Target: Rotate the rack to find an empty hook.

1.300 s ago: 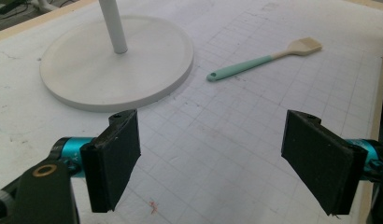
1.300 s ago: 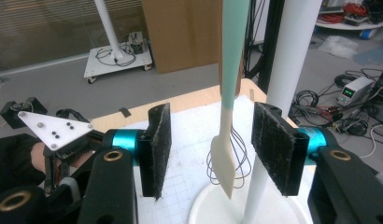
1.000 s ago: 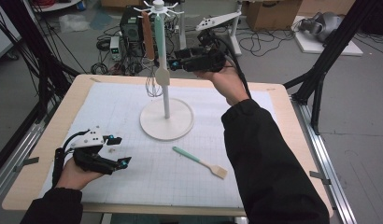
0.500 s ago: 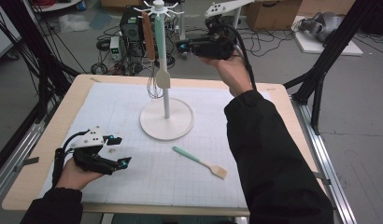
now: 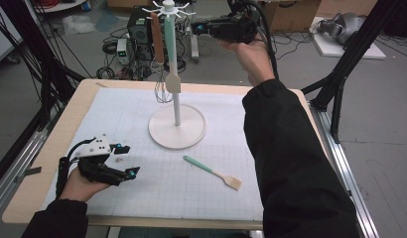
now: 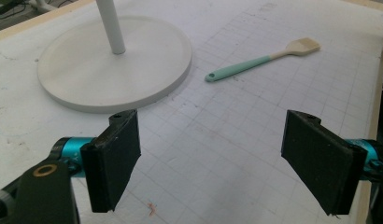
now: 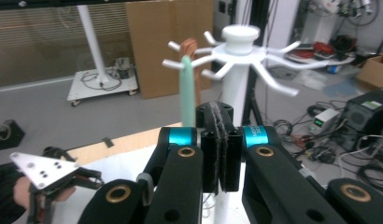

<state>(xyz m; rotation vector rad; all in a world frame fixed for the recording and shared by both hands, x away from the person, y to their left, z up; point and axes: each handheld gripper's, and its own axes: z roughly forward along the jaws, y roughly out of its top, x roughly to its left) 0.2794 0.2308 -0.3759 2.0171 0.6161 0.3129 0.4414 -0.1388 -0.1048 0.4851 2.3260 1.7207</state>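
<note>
1. The white stand (image 5: 176, 126) rises just beside the right gripper (image 5: 195, 27), whose jaws have just closed together on nothing.
2. The mint spatula (image 5: 169, 54) and whisk (image 5: 161, 84) hang from its hooks, just past the jaws.
3. The left gripper (image 5: 126, 159) rests wide apart on the table; a loose brush (image 5: 212, 172) lies ahead.

The high view looks forward and down over the whole tabletop (image 5: 291, 198) from the person's side. The left gripper view sits low and close above the mat, facing the rack base (image 6: 115, 70) at 11 o'clock and the spatula (image 6: 262, 59) at 1 o'clock. The right gripper view looks level at the rack top (image 7: 240, 39), near, at 12 o'clock. All 3 views share the rack.
</note>
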